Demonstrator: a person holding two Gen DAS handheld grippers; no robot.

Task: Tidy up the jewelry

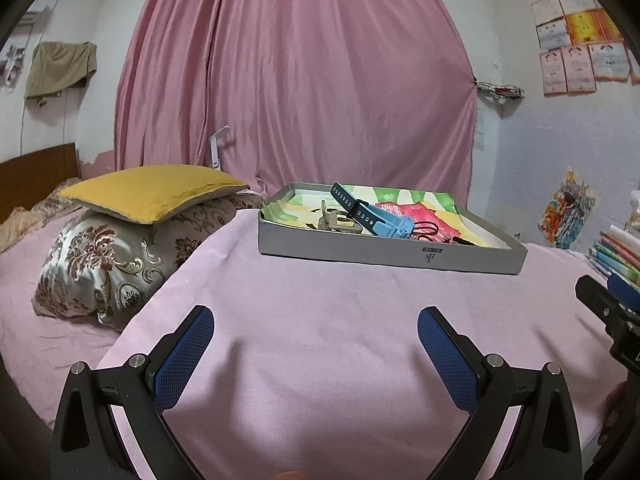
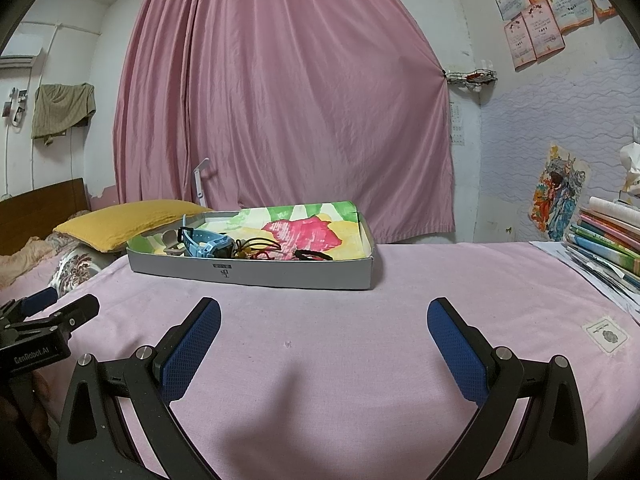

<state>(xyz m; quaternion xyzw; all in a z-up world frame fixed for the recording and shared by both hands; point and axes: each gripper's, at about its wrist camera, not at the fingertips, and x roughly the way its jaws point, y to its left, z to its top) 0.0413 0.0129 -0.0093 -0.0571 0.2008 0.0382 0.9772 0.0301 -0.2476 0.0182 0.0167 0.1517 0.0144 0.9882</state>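
A shallow grey box (image 1: 392, 254) (image 2: 256, 274) lined with painted paper sits on the pink cloth ahead of both grippers. Inside lie a light blue watch (image 1: 384, 220) (image 2: 206, 242), a small pale metal piece (image 1: 332, 220) (image 2: 172, 246), and dark and red looped bands (image 1: 430, 232) (image 2: 260, 248). My left gripper (image 1: 316, 324) is open and empty, low over the cloth, short of the box. My right gripper (image 2: 324, 316) is open and empty, also short of the box. Each gripper shows at the other view's edge.
A pink-covered table (image 2: 360, 360) bears the box. A bed with a yellow pillow (image 1: 152, 190) and a patterned pillow (image 1: 108, 264) lies left. Stacked books (image 2: 608, 248) stand at the right. A pink curtain (image 1: 296, 80) hangs behind.
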